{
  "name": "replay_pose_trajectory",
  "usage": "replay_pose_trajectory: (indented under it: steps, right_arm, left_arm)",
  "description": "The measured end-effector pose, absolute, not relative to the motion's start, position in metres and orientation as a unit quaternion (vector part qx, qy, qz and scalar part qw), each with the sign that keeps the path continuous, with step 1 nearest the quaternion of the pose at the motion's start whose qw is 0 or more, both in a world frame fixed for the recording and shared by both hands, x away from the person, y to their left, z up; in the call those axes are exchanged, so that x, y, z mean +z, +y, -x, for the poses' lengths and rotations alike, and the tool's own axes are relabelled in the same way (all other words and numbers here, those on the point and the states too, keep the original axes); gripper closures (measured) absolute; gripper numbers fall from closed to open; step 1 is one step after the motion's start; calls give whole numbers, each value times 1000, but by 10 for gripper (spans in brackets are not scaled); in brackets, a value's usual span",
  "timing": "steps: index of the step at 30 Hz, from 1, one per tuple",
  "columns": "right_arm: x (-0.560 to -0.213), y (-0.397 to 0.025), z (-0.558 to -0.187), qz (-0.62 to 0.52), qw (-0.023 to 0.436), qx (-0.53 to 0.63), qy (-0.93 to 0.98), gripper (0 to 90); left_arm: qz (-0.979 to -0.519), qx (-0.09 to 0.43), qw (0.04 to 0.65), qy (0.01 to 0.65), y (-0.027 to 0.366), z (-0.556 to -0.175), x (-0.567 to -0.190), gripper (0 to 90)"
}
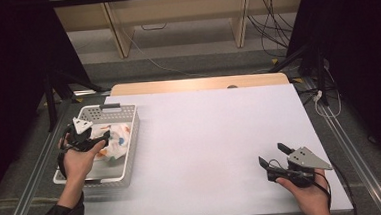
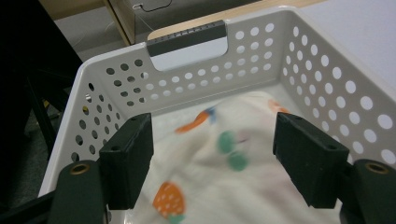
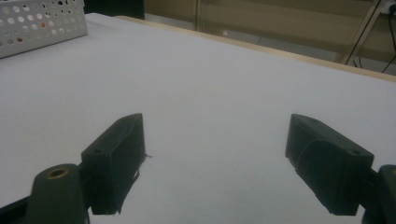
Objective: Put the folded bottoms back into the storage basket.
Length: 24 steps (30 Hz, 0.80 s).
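A white perforated basket [image 1: 130, 141] sits at the left edge of the tabletop [image 1: 210, 136], its near end close to the front left corner, with a grey-capped handle cutout in its far wall. Inside it lies a white cloth [image 1: 114, 142] printed with orange and green shapes, bunched across the floor of the basket. The left tongs [image 1: 105, 137], held in the person's left hand [image 1: 79, 159], reach into the basket from its left side; in the left gripper view the jaws stand wide apart over the cloth [image 2: 224, 163], with the basket [image 2: 327, 79] walls rising around them, and whether the pads touch the fabric cannot be told. The right tongs [image 1: 272, 153] rest in the right hand [image 1: 309, 193] near the front right corner of the tabletop, well apart from the basket, pointing left and away from the person. In the right gripper view their jaws are also spread wide over bare white tabletop [image 3: 210, 93], and a corner of the basket [image 3: 42, 23] shows at the far left.
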State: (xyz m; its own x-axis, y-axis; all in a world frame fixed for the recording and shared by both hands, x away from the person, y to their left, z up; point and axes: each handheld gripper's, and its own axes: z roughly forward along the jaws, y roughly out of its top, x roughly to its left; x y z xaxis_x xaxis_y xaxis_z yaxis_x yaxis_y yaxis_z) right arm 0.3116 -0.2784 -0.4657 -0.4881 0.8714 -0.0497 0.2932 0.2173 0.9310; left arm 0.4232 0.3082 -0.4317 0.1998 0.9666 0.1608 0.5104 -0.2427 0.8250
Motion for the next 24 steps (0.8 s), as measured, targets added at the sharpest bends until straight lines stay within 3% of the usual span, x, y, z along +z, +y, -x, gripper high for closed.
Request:
replay_pose_trajectory:
  steps: [2, 6, 10, 15, 24]
  right_arm:
    - [-465, -279, -312, -404, 304, 476, 720, 207]
    - [-466, -279, -312, -405, 305, 478, 717, 207]
    - [-465, -279, -312, -404, 306, 479, 716, 208]
    - [-466, -280, -313, -406, 305, 483, 714, 208]
    - [-465, -281, -312, -408, 305, 479, 715, 208]
  left_arm:
    - [-709, 345, 329, 520, 305, -425, -431, 334]
    - [-734, 309, 336, 502, 295, -434, -432, 608]
    - [-771, 269, 291, 498, 285, -456, -440, 852]
    - [-806, 224, 225, 499, 283, -475, -453, 893]
    - [-829, 185, 209, 484, 284, -469, -464, 894]
